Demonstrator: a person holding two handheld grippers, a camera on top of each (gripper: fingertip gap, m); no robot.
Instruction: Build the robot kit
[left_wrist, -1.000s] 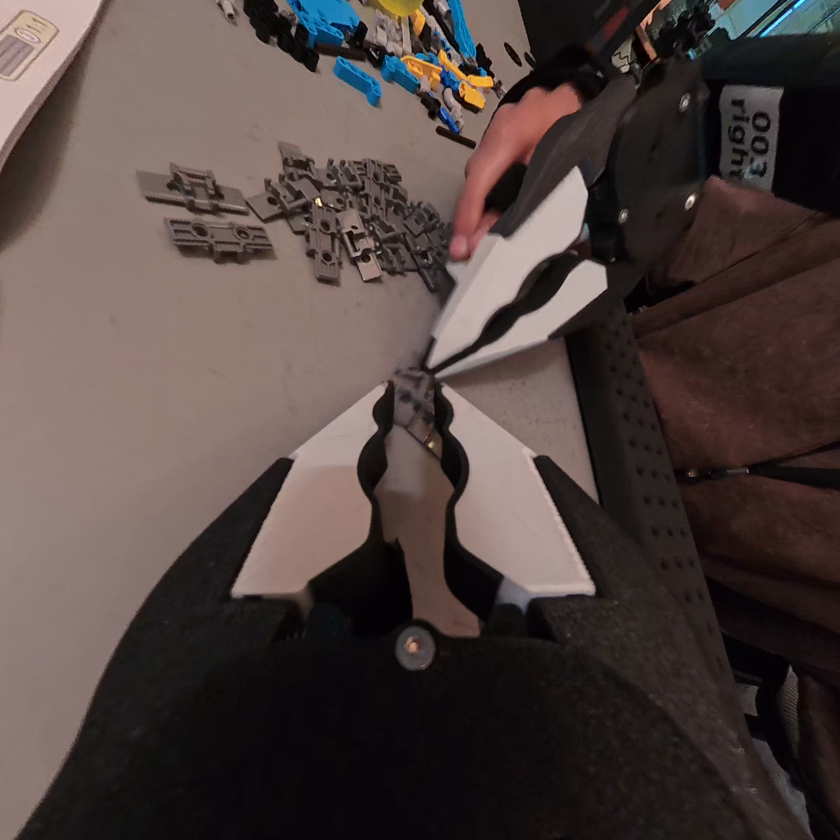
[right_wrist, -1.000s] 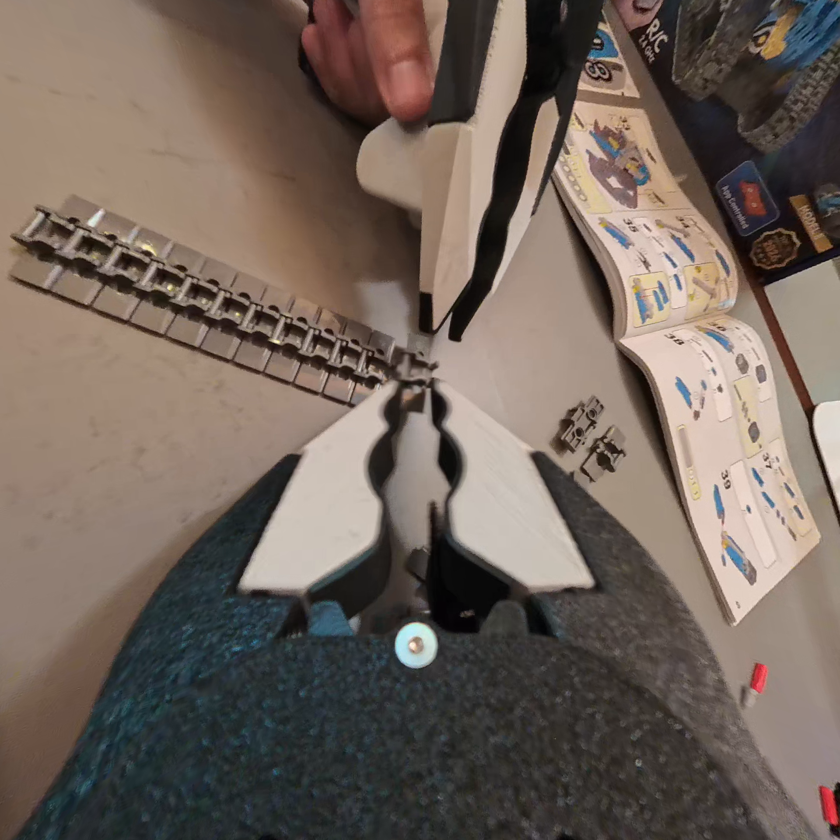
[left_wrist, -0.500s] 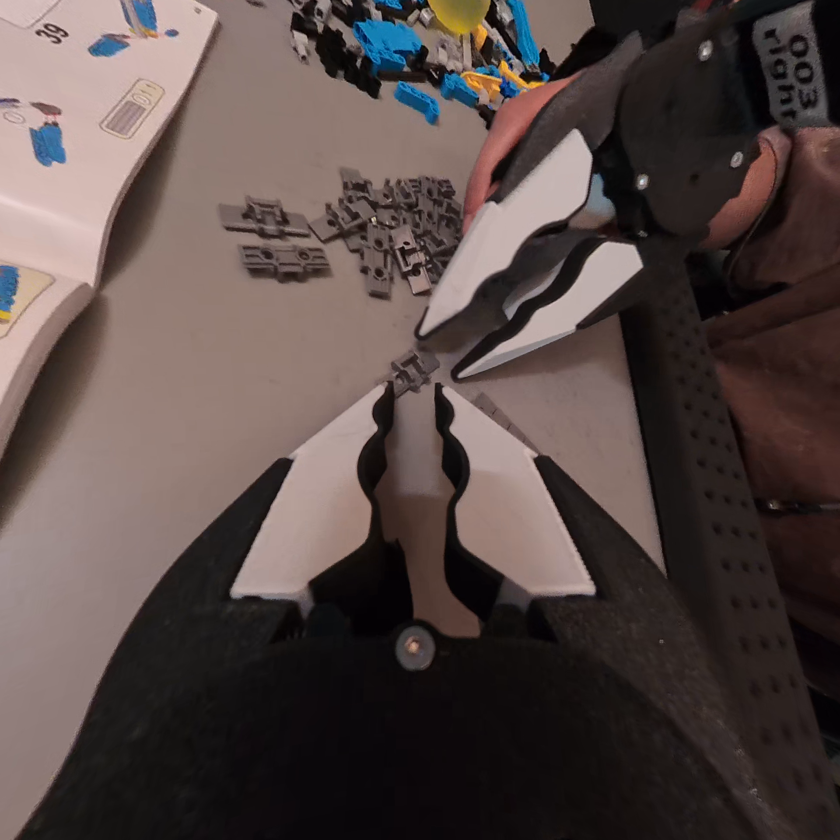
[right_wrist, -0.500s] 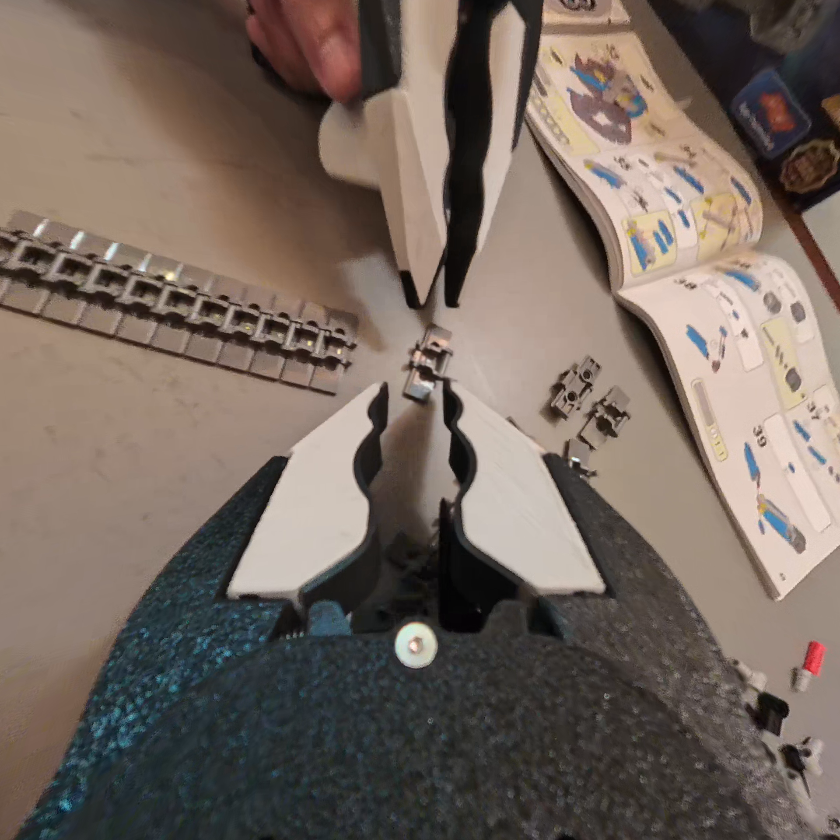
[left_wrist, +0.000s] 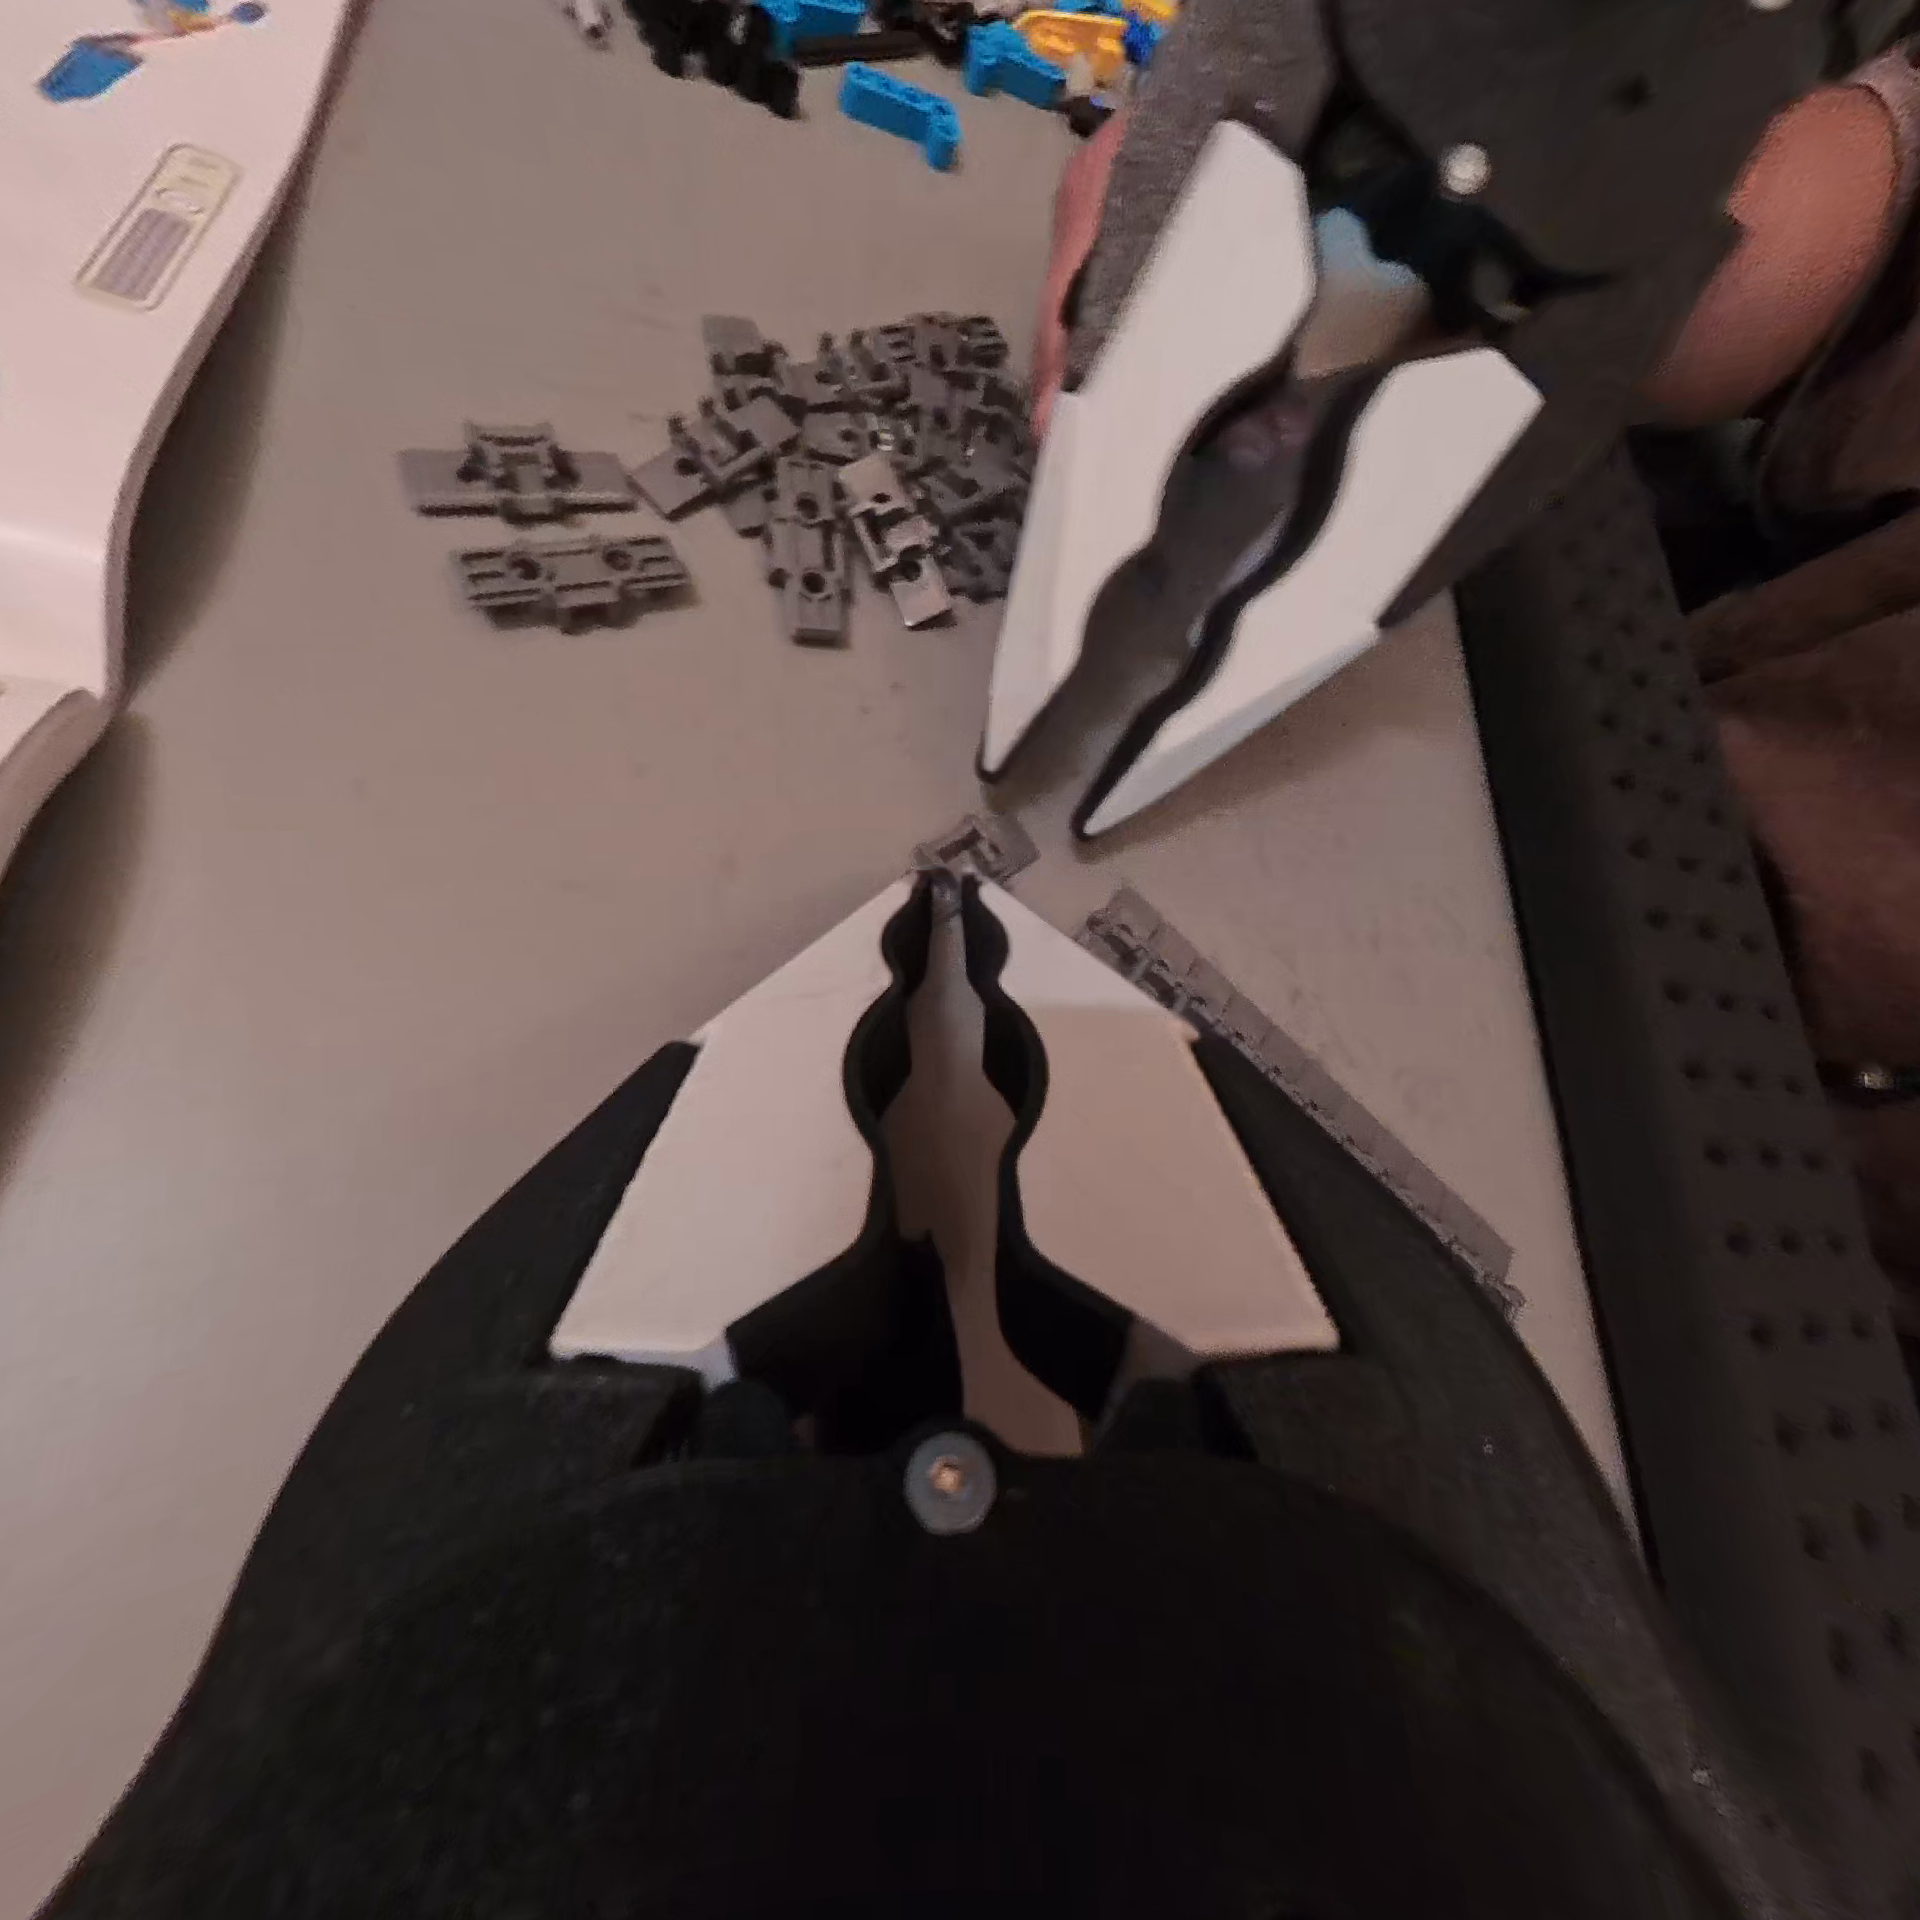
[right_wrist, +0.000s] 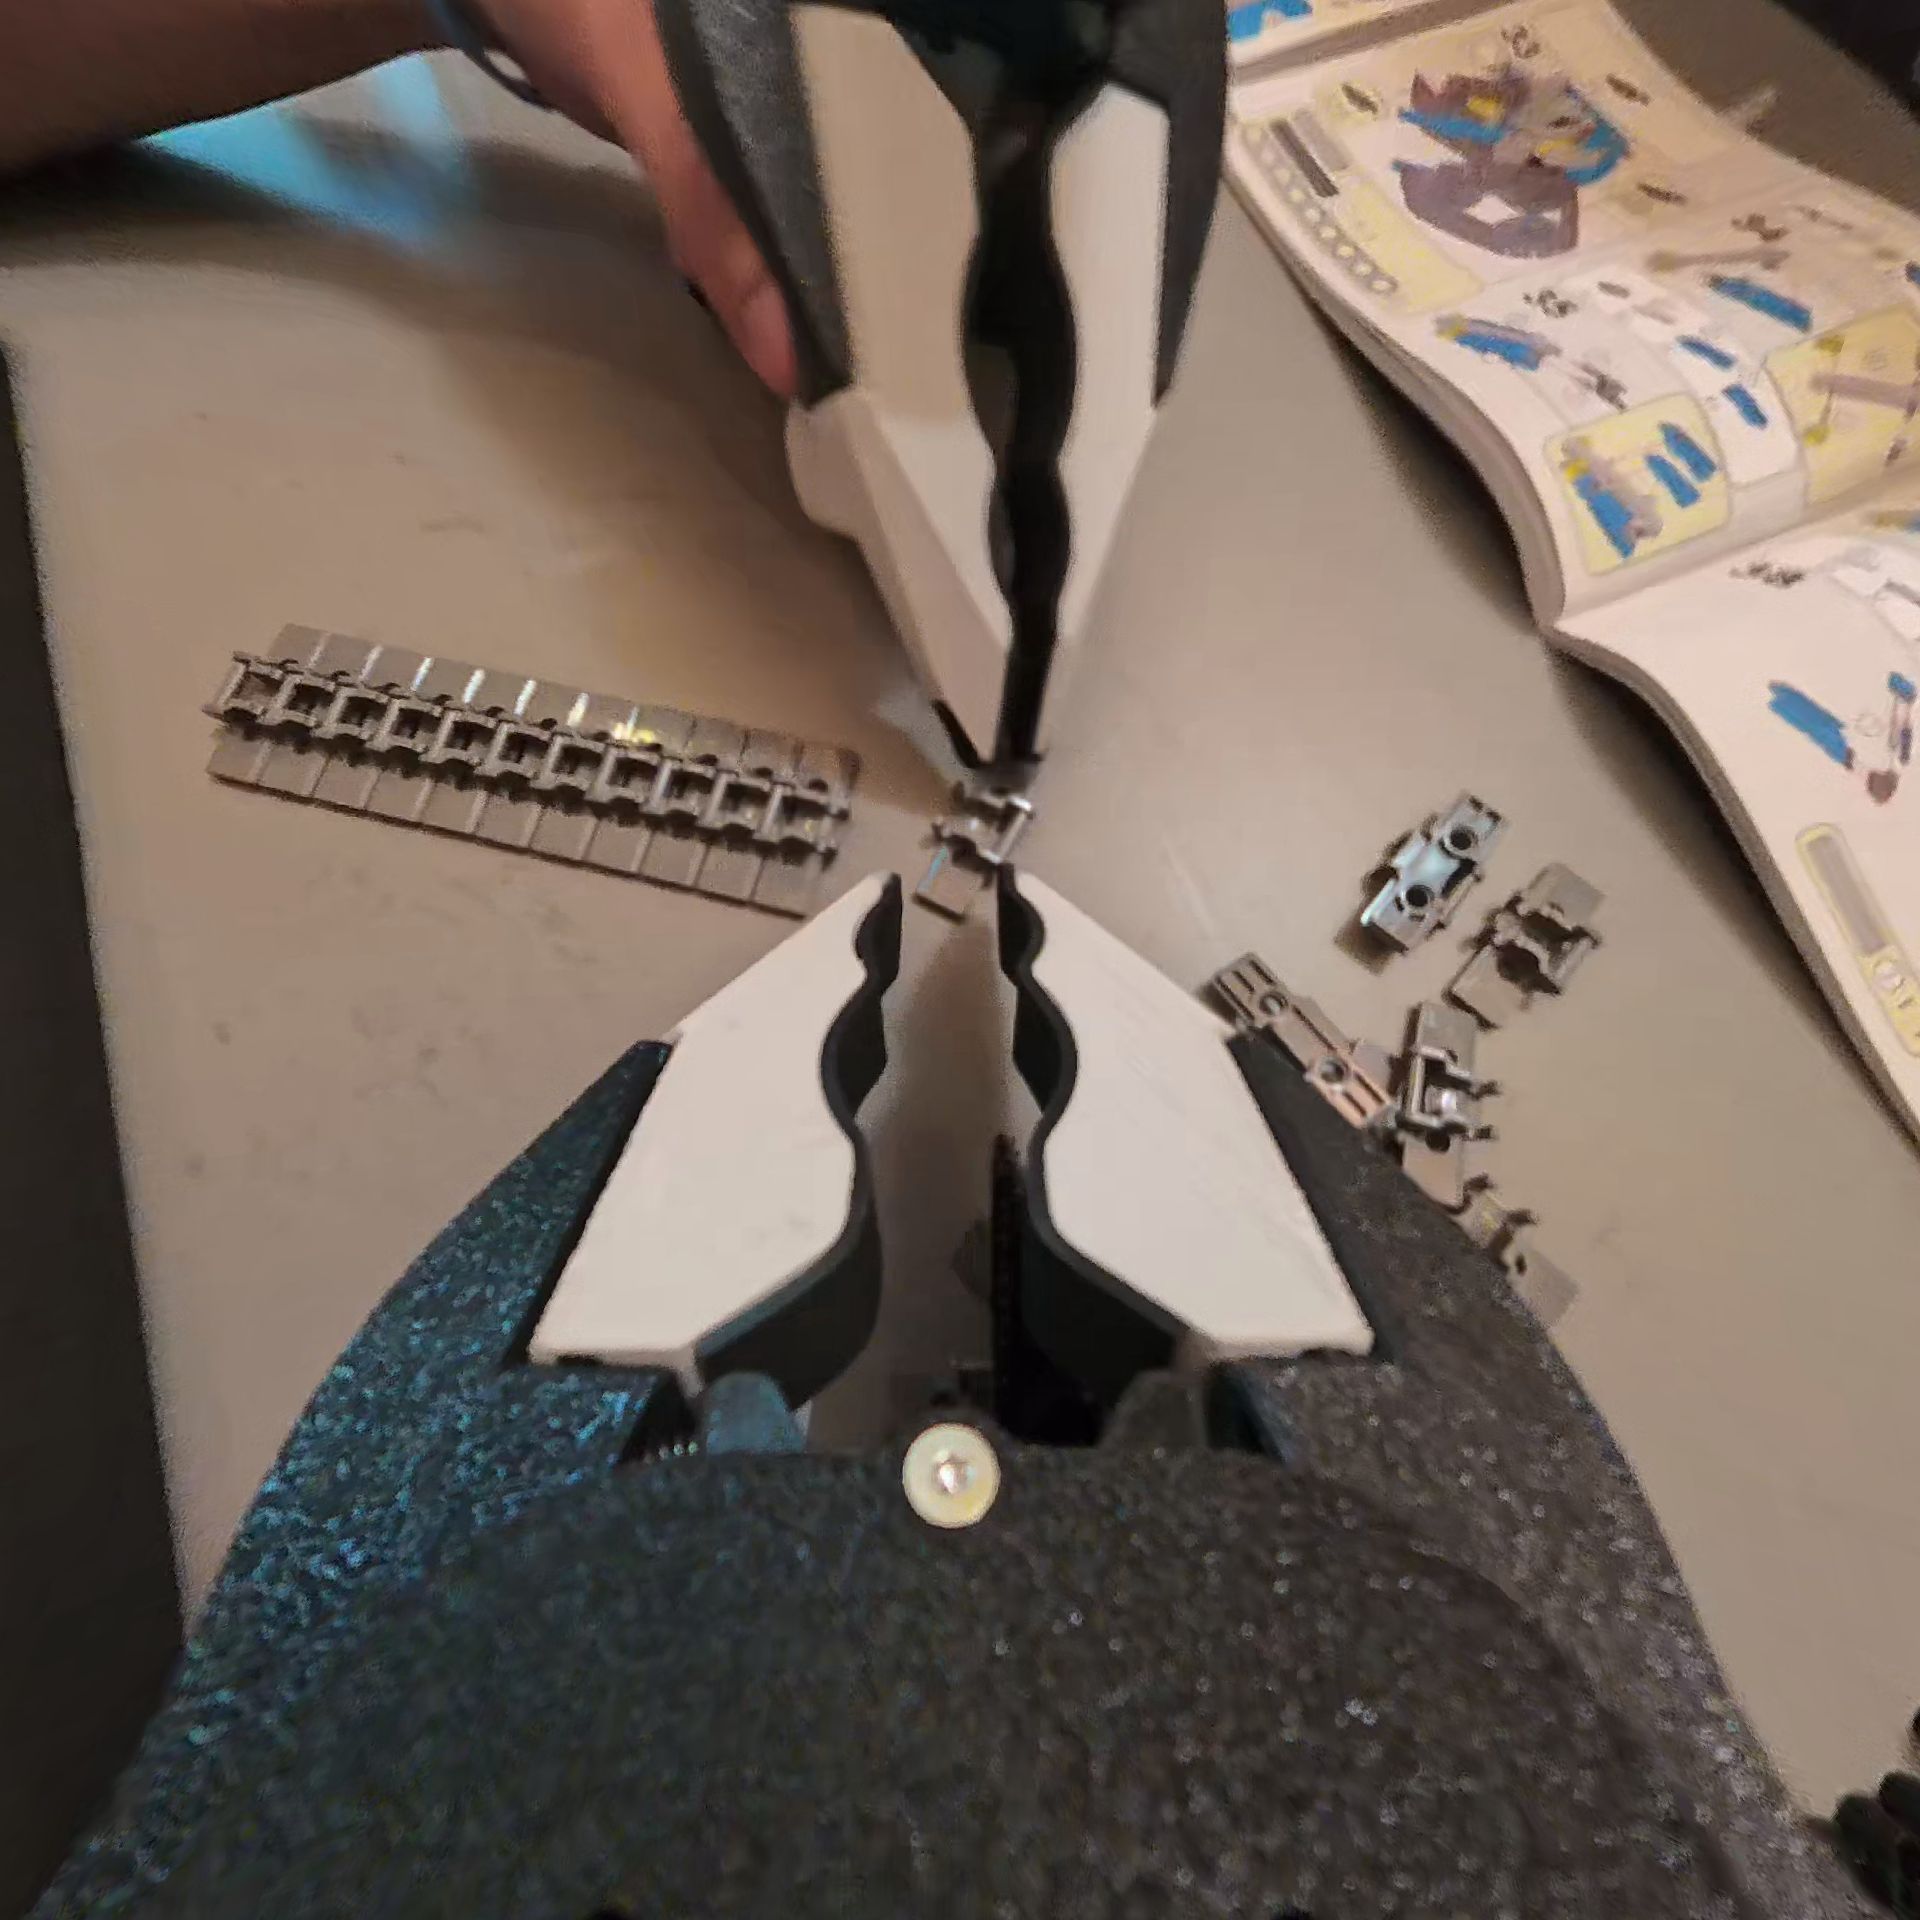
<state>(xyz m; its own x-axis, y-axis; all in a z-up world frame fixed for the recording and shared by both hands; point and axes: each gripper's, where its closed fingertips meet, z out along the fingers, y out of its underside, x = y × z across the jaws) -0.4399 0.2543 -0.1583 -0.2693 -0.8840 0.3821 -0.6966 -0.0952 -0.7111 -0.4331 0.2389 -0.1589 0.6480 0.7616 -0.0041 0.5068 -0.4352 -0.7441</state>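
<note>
Fingertips of the left hand-held gripper have pinched onto the loose grey track link, gaped half a second ago. Right hand-held gripper hangs part-open, empty, just near of it on the bench; the grip point is blurred.

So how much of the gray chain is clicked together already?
Joined: one gray strip of links lies flat on the table. In hand: the left hand-held gripper pinches a single link by one end, apart from the strip; the right hand-held gripper is open at its other end. Not joined: a pile of loose links, plus a few spare links beside the booklet.
</note>
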